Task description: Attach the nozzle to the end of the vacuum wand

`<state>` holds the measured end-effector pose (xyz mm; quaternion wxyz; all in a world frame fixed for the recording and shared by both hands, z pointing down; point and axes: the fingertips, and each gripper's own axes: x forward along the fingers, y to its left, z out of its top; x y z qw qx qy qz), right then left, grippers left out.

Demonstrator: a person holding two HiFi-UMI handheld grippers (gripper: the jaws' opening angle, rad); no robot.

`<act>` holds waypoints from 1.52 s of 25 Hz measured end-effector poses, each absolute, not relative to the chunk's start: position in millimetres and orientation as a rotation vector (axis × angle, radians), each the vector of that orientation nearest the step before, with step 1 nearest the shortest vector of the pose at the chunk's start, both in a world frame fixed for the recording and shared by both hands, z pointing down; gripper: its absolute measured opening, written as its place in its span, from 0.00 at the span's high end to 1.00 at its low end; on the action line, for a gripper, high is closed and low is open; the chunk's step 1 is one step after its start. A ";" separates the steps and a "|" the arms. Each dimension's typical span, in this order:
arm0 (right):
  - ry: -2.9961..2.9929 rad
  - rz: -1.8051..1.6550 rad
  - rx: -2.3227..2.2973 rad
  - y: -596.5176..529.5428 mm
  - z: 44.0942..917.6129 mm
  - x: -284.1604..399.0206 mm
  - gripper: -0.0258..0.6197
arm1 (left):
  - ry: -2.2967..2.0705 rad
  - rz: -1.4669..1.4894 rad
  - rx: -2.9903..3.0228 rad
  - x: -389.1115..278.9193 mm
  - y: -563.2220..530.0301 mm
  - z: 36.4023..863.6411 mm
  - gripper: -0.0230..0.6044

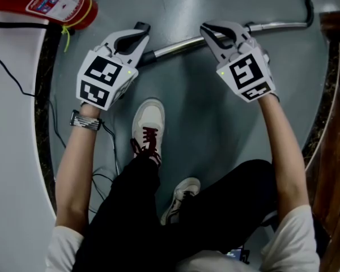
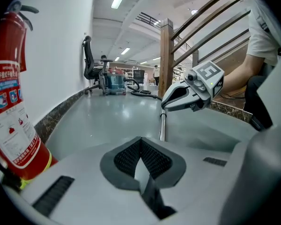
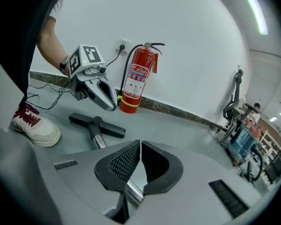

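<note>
The chrome vacuum wand lies on the grey floor, running right past. Its left end meets the neck of the black T-shaped nozzle, and the two look joined. In the head view only a tip of the nozzle shows beside my left gripper, which hangs above it, shut and empty. My right gripper hovers over the wand's middle, also shut with nothing between its pads; the wand passes underneath. Each gripper sees the other: right gripper, left gripper.
A red fire extinguisher stands at the far left by the white curved wall. The person's shoes and black cables are close in front. A wooden railing borders the right. A black hose leads off the wand's far end.
</note>
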<state>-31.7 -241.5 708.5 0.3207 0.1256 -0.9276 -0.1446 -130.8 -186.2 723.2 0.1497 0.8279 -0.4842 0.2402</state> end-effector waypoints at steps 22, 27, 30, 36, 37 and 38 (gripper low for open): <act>-2.578 -0.431 0.728 -280.3 558.3 31.6 0.92 | -1.635 0.482 2.536 -111.1 -215.2 606.3 0.96; -2.645 -0.412 0.785 -264.6 517.2 35.8 0.92 | -1.629 0.472 2.619 -93.9 -217.9 557.8 0.96; -2.651 -0.416 0.793 -264.8 491.0 35.7 0.92 | -1.625 0.445 2.646 -89.6 -222.3 528.3 0.96; -2.699 -0.389 0.950 -278.2 420.0 49.4 0.92 | -1.626 0.402 2.726 -80.9 -243.9 464.7 0.96; -2.702 -0.395 0.963 -278.9 411.6 50.4 0.92 | -1.630 0.390 2.736 -79.9 -245.9 455.0 0.96; -2.703 -0.403 0.972 -279.0 404.0 51.4 0.92 | -1.635 0.376 2.742 -79.3 -247.6 446.1 0.96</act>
